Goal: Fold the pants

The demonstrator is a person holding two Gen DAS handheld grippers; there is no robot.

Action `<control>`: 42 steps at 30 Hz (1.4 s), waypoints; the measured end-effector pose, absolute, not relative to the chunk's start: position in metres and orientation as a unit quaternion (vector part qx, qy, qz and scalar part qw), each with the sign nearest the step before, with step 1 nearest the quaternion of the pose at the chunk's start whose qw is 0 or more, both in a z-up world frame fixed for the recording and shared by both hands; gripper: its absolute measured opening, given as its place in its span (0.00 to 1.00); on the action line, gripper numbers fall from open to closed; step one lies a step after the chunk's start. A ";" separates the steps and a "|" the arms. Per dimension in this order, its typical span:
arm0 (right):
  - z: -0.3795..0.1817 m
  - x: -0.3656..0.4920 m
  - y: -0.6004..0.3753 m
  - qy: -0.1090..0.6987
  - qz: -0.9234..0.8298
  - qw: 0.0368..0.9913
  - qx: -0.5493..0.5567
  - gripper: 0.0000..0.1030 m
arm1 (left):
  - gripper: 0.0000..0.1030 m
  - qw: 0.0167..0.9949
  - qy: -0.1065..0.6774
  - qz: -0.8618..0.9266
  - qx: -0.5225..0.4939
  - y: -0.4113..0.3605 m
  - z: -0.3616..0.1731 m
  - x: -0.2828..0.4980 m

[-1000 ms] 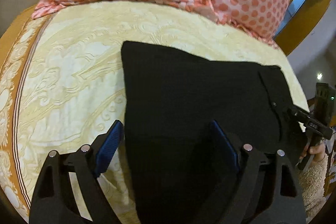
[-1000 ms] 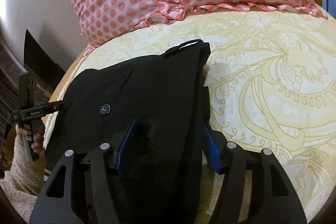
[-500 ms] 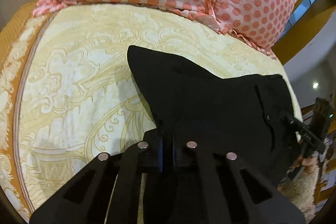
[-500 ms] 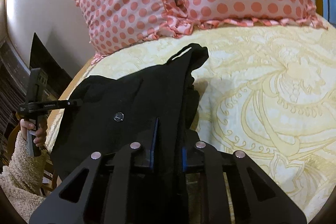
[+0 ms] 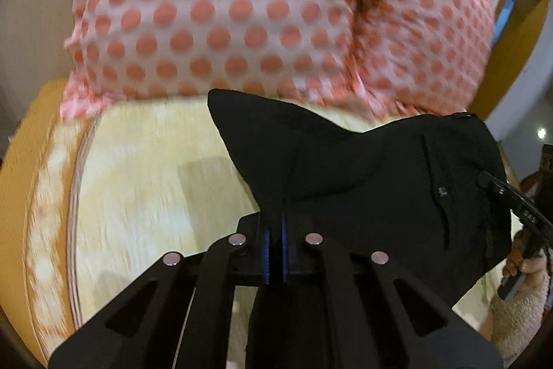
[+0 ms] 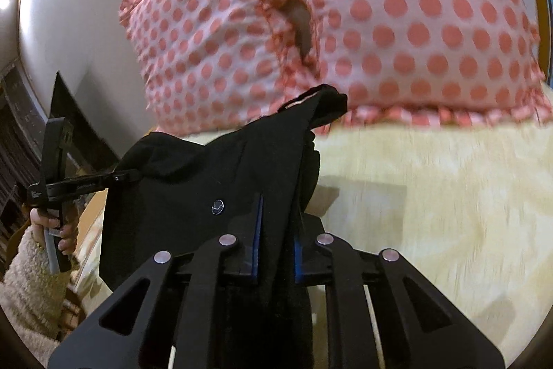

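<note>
The black pants (image 5: 363, 175) hang lifted above the yellow patterned bedspread (image 5: 148, 182), stretched between both grippers. My left gripper (image 5: 274, 230) is shut on one edge of the pants, the blue pads pinching the cloth. My right gripper (image 6: 276, 230) is shut on the waist end of the pants (image 6: 221, 182), near a small metal button (image 6: 217, 206). Each gripper shows in the other's view: the right one (image 5: 518, 213) at the far right, the left one (image 6: 86, 184) at the left, both clamped on the cloth.
Two pink pillows with red dots (image 5: 242, 9) (image 6: 397, 16) stand at the head of the bed. A white wall (image 6: 79, 9) lies to the left, a wooden frame (image 5: 511, 33) to the right. The bedspread (image 6: 432, 196) stretches below the pants.
Both grippers went from open over the flat pants to shut on them. They have lifted the cloth off the bed and carried it toward the pillows.
</note>
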State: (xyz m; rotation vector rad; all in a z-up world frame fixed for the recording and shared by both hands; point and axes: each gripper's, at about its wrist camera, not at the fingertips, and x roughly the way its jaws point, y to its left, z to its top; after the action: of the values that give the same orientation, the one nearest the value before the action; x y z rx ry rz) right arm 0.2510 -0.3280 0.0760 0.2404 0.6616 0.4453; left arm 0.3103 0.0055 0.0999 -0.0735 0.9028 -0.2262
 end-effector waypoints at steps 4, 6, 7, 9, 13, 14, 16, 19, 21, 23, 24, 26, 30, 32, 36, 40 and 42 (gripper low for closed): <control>0.067 0.307 -0.326 0.337 0.185 0.915 0.124 0.13 | 0.05 0.898 0.432 -0.083 -0.026 0.007 0.091 0.360; 0.048 0.329 -0.322 0.377 0.159 0.904 0.120 0.13 | 0.06 0.877 0.474 -0.071 -0.044 0.012 0.066 0.384; 0.038 0.337 -0.318 0.400 0.142 0.899 0.112 0.14 | 0.08 0.870 0.486 -0.063 -0.049 0.014 0.056 0.389; 0.027 0.342 -0.313 0.412 0.113 0.898 0.099 0.23 | 0.23 0.865 0.499 -0.043 -0.036 0.011 0.037 0.395; 0.029 0.339 -0.318 0.419 0.065 0.901 0.093 0.64 | 0.44 0.882 0.470 -0.001 0.002 0.006 0.042 0.388; 0.034 0.332 -0.323 0.408 0.046 0.908 0.086 0.64 | 0.51 0.891 0.454 0.017 0.014 0.008 0.051 0.381; 0.051 0.308 -0.329 0.362 0.022 0.929 0.075 0.64 | 0.64 0.910 0.413 0.038 0.028 0.009 0.071 0.360; 0.073 0.274 -0.314 0.319 0.066 0.944 0.051 0.64 | 0.79 0.928 0.372 0.008 0.011 0.001 0.095 0.315; 0.074 0.261 -0.294 0.327 0.097 0.940 0.026 0.64 | 0.82 0.925 0.379 -0.027 -0.004 -0.013 0.096 0.290; 0.065 0.251 -0.269 0.347 0.118 0.930 -0.013 0.64 | 0.83 0.916 0.395 -0.065 -0.009 -0.030 0.090 0.270; 0.062 0.250 -0.261 0.353 0.122 0.927 -0.024 0.64 | 0.84 0.914 0.400 -0.070 -0.003 -0.037 0.086 0.265; 0.052 0.249 -0.243 0.365 0.124 0.921 -0.053 0.64 | 0.85 0.905 0.417 -0.076 0.023 -0.052 0.071 0.260; 0.018 0.252 -0.227 0.415 0.108 0.897 -0.106 0.71 | 0.96 0.873 0.482 -0.059 0.035 -0.058 0.027 0.271; 0.018 0.253 -0.228 0.412 0.104 0.899 -0.103 0.73 | 0.98 0.878 0.475 -0.052 0.010 -0.050 0.022 0.274; 0.026 0.247 -0.235 0.402 0.094 0.907 -0.078 0.85 | 0.98 0.879 0.475 -0.043 0.011 -0.047 0.030 0.264; 0.039 0.204 -0.237 0.372 0.090 0.923 -0.035 0.99 | 0.98 0.891 0.451 -0.031 0.028 -0.038 0.046 0.227; 0.035 0.184 -0.238 0.378 0.092 0.921 -0.018 0.99 | 0.98 0.894 0.446 -0.028 0.043 -0.035 0.049 0.204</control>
State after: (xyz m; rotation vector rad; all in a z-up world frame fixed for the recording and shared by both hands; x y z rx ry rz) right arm 0.1838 -0.2376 0.0350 -0.0372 0.7769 0.1896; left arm 0.2036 -0.0353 0.0486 0.0897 0.9249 -0.0580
